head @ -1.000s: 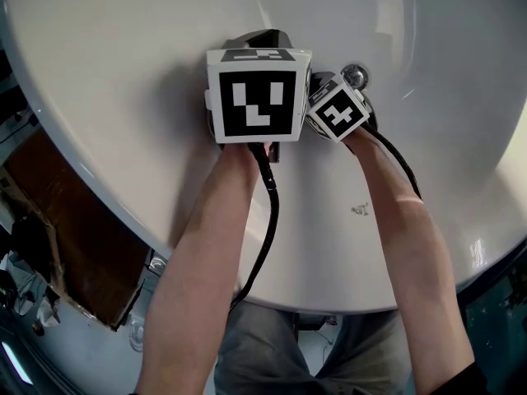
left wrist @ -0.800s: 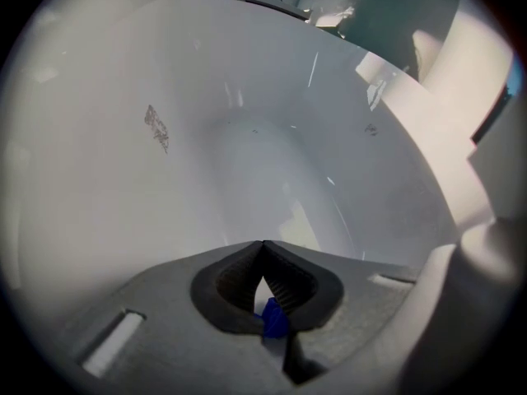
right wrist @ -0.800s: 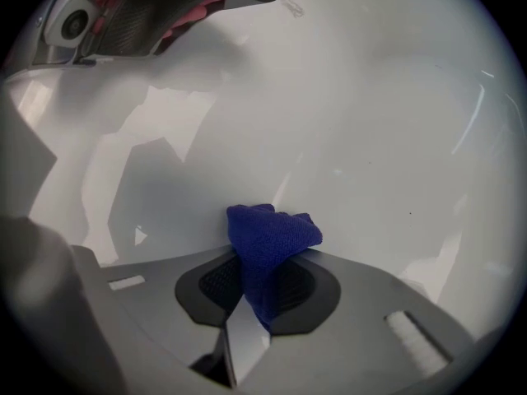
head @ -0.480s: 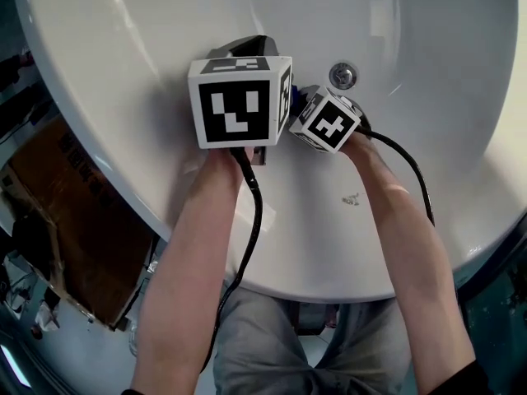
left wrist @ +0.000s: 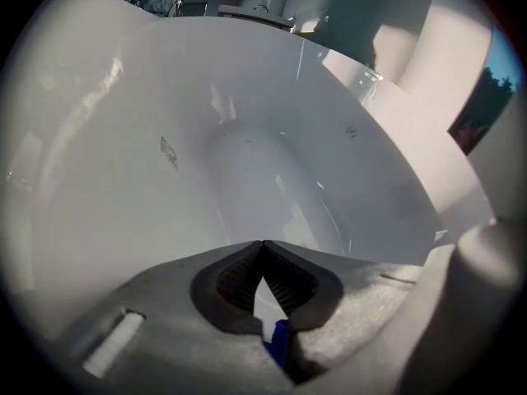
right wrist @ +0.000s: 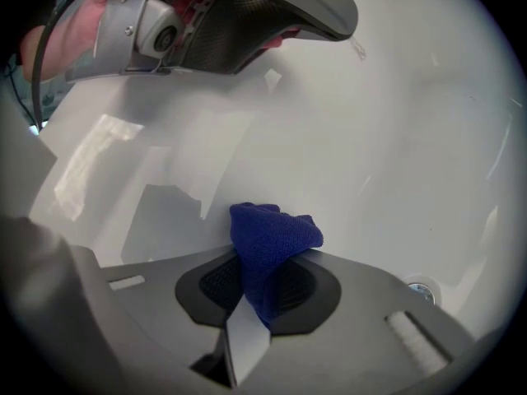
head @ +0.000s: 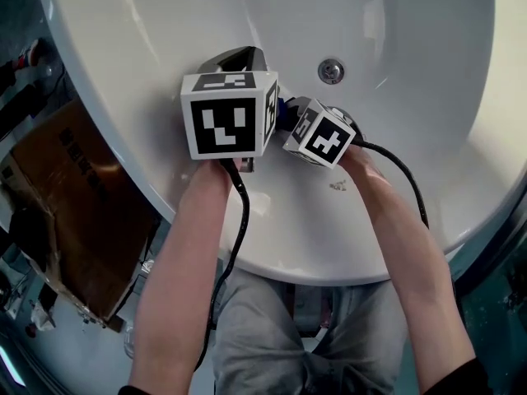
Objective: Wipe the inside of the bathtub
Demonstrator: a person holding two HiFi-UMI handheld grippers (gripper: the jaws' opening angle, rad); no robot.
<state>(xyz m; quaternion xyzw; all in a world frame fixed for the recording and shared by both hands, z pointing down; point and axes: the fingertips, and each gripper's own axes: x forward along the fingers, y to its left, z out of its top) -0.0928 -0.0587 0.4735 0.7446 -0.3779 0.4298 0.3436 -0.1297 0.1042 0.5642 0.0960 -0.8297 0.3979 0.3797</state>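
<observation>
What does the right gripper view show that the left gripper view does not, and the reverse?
Only the right gripper view: the bunched dark blue cloth clamped in the right gripper, the round metal drain, and the left gripper seen from outside. Only the left gripper view: that gripper's jaws closed tip to tip, and the far rim of the glossy white bathtub. Both: the bathtub's smooth inside.

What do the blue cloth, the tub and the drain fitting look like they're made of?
The blue cloth looks like soft, matte knit or microfibre fabric: fine grain, bunched folds. The bathtub is glossy white, likely acrylic or enamel, given its bright reflections. The drain fitting seems polished metal, silvery and shiny.
</observation>
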